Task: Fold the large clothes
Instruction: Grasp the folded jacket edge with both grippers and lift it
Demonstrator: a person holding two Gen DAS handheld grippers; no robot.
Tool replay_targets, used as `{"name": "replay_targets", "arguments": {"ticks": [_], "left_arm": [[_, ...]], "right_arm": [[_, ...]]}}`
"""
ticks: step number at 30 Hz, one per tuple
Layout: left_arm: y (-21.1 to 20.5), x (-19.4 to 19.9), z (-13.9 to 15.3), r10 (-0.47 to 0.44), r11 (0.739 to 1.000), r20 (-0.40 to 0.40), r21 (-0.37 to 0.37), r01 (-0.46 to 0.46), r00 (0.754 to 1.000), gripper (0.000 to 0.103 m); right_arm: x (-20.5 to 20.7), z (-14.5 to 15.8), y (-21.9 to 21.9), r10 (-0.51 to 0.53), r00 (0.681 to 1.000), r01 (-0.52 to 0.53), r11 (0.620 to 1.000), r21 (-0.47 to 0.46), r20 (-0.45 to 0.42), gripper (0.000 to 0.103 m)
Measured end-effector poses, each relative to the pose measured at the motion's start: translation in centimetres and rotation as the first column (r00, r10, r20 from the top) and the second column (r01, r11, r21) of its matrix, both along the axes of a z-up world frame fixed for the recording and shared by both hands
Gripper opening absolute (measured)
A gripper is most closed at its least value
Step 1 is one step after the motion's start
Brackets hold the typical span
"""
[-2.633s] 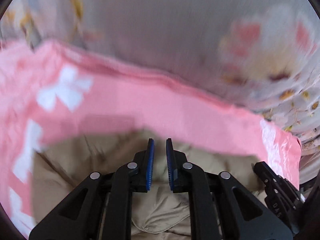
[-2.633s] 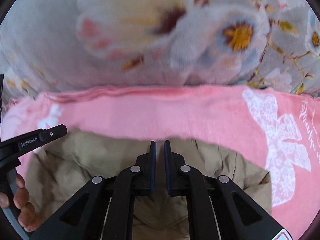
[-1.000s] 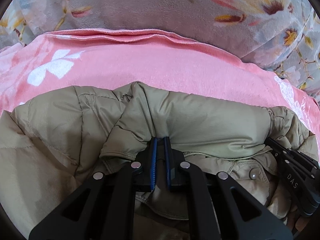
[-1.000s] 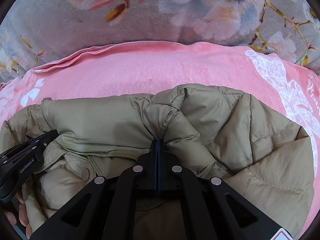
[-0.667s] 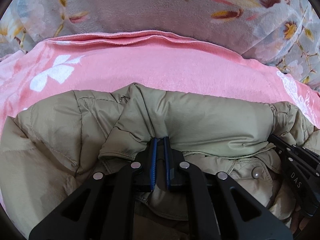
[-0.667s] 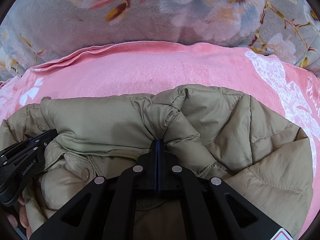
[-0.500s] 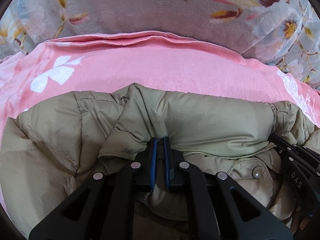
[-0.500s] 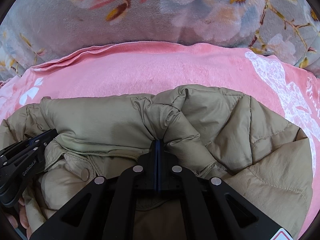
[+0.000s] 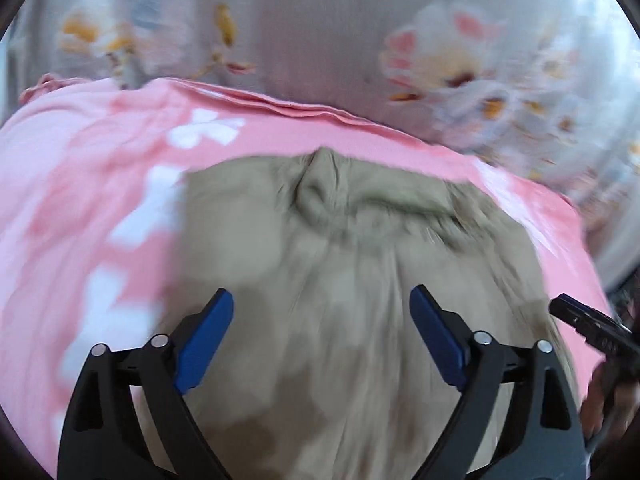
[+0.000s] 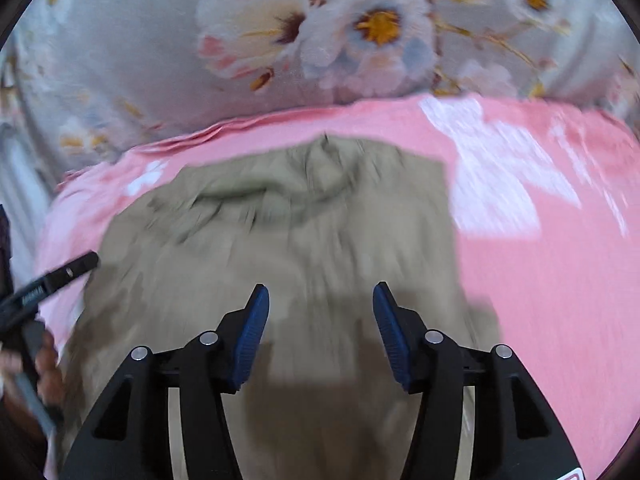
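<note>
A beige padded jacket (image 9: 344,272) lies on a pink blanket (image 9: 80,184), its bunched collar end at the far side; it also shows in the right wrist view (image 10: 304,240). My left gripper (image 9: 320,304) is open and empty, raised above the jacket's near part. My right gripper (image 10: 320,300) is open and empty, also above the jacket. Each gripper's tip shows at the edge of the other's view, the right one (image 9: 588,320) and the left one (image 10: 52,276). Both views are motion-blurred.
The pink blanket (image 10: 540,260) has white bow prints and lies over a grey floral bedspread (image 10: 320,40), which rises behind the jacket. The person's hand (image 10: 44,364) shows at the left edge of the right wrist view.
Both grippers have let go of the jacket's collar fold, opened wide and pulled back and up. The jacket now lies flatter on the blanket.
</note>
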State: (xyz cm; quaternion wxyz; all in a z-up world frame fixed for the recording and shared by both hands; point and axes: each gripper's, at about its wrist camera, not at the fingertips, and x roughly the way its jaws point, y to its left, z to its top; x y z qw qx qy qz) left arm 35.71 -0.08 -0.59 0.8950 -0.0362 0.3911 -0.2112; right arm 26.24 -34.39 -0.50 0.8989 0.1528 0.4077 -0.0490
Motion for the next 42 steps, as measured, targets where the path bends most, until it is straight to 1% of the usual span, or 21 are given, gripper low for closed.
{"name": "replay_targets", "arguments": {"ticks": [2, 3, 5, 6, 8, 10, 12, 15, 17, 19, 20, 21, 22, 23, 24, 25, 27, 31, 35, 39, 42], "left_arm": [[5.2, -4.6, -0.4, -0.001, 1.0, -0.071, -0.017, 0.0, 0.997, 0.089], [8.2, -7.1, -1.1, 0.013, 0.999, -0.109, -0.037, -0.017, 0.994, 0.089], [12.3, -10.5, -2.2, 0.052, 0.994, -0.172, -0.081, -0.067, 0.984, 0.089], [13.8, -11.8, -2.8, 0.076, 0.99, -0.203, -0.102, -0.098, 0.976, 0.089], [16.8, -15.1, -4.6, 0.084, 0.972, -0.27, -0.19, -0.139, 0.959, 0.089], [17.7, -17.4, -6.0, 0.108, 0.965, -0.293, -0.201, -0.172, 0.95, 0.089], [17.6, -18.9, -6.9, 0.111, 0.96, -0.299, -0.213, -0.18, 0.948, 0.089], [17.4, -19.9, -7.8, 0.119, 0.941, -0.311, -0.267, -0.206, 0.943, 0.089], [17.1, -20.0, -8.0, 0.145, 0.929, -0.312, -0.284, -0.238, 0.939, 0.084], [16.9, -19.9, -8.4, 0.164, 0.915, -0.334, -0.301, -0.269, 0.928, 0.061], [17.0, -20.2, -8.5, 0.161, 0.909, -0.342, -0.313, -0.274, 0.926, 0.054], [16.9, -20.3, -8.5, 0.157, 0.902, -0.353, -0.328, -0.279, 0.922, 0.038], [16.6, -20.3, -8.5, 0.157, 0.904, -0.359, -0.323, -0.281, 0.92, 0.021], [16.3, -20.5, -8.4, 0.162, 0.91, -0.354, -0.307, -0.278, 0.921, 0.014], [16.1, -20.9, -8.0, 0.16, 0.912, -0.342, -0.307, -0.271, 0.926, 0.009], [16.0, -21.3, -7.5, 0.161, 0.916, -0.326, -0.302, -0.264, 0.931, 0.005], [15.9, -22.3, -6.2, 0.16, 0.92, -0.287, -0.302, -0.248, 0.944, 0.002], [17.0, -25.7, -2.2, 0.133, 0.924, -0.191, -0.332, -0.192, 0.973, 0.001], [20.7, -32.2, 2.6, 0.097, 0.912, -0.101, -0.389, -0.129, 0.99, 0.001], [23.9, -37.7, 7.6, 0.103, 0.892, -0.025, -0.441, -0.104, 0.994, 0.001], [24.4, -39.2, 11.4, 0.129, 0.889, 0.067, -0.451, -0.086, 0.989, 0.002]], "right_arm": [[-6.8, -0.4, -0.4, -0.004, 0.999, 0.005, 1.0, 0.014, -0.051, 0.059], [-11.7, -0.9, -1.2, -0.024, 0.997, 0.026, 1.0, 0.014, -0.08, 0.061], [-18.3, -2.0, -2.2, -0.053, 0.992, 0.056, 0.998, 0.022, -0.112, 0.062], [-20.2, -2.5, -2.3, -0.067, 0.99, 0.07, 0.997, 0.021, -0.126, 0.063], [-25.0, -4.0, -2.9, -0.12, 0.981, 0.13, 0.989, 0.064, -0.151, 0.064], [-28.1, -5.5, -3.3, -0.162, 0.974, 0.186, 0.972, 0.144, -0.16, 0.064], [-29.9, -6.2, -3.0, -0.196, 0.973, 0.218, 0.956, 0.196, -0.124, 0.065], [-30.6, -6.4, -2.6, -0.249, 0.966, 0.259, 0.938, 0.232, -0.073, 0.068], [-30.4, -6.6, -2.4, -0.272, 0.96, 0.28, 0.924, 0.26, -0.067, 0.069], [-29.4, -6.4, -1.6, -0.285, 0.956, 0.291, 0.919, 0.266, -0.061, 0.07], [-29.1, -6.4, -1.3, -0.284, 0.957, 0.288, 0.916, 0.28, -0.055, 0.069], [-28.7, -6.4, -1.0, -0.28, 0.959, 0.283, 0.914, 0.291, -0.053, 0.064], [-28.2, -6.4, -0.7, -0.276, 0.96, 0.279, 0.91, 0.307, -0.055, 0.053], [-27.9, -6.5, -0.3, -0.276, 0.959, 0.281, 0.908, 0.311, -0.061, 0.044], [-27.7, -6.5, -0.1, -0.276, 0.959, 0.282, 0.906, 0.316, -0.065, 0.022], [-27.5, -6.5, 0.0, -0.282, 0.957, 0.288, 0.9, 0.327, -0.065, 0.012], [-27.9, -5.8, 0.0, -0.288, 0.956, 0.287, 0.894, 0.343, -0.049, 0.005], [-31.8, -1.3, 0.6, -0.267, 0.96, 0.225, 0.917, 0.329, 0.088, 0.003], [-38.1, 3.9, 1.7, -0.232, 0.952, 0.159, 0.931, 0.327, 0.198, 0.003], [-43.6, 9.4, 2.8, -0.198, 0.928, 0.103, 0.95, 0.294, 0.315, 0.003], [-44.6, 13.7, 3.7, -0.165, 0.897, 0.064, 0.966, 0.249, 0.409, 0.003]]}}
